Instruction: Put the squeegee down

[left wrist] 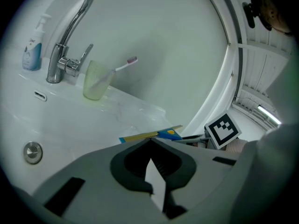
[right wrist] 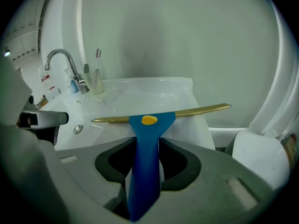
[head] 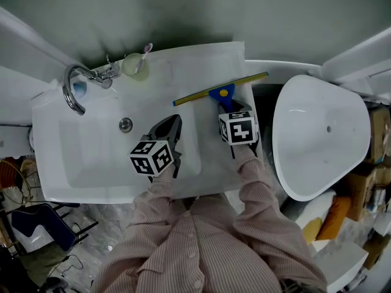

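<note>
Right gripper (right wrist: 147,143) clamped on blue handle of squeegee (right wrist: 148,120), jaws fairly wide around it; blade lies across flat right side of sink (head: 91,157), contact with surface unclear. Left gripper (left wrist: 152,141) closed, empty, over bowl. Risk: blade end overhangs right rim; release on glossy ceramic may let squeegee slide off edge

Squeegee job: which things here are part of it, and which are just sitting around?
For the job:
squeegee
right gripper, holding its blue handle
sink ledge below it

Just sitting around:
faucet
cup with toothbrush
soap bottle
left gripper, shut and empty
</note>
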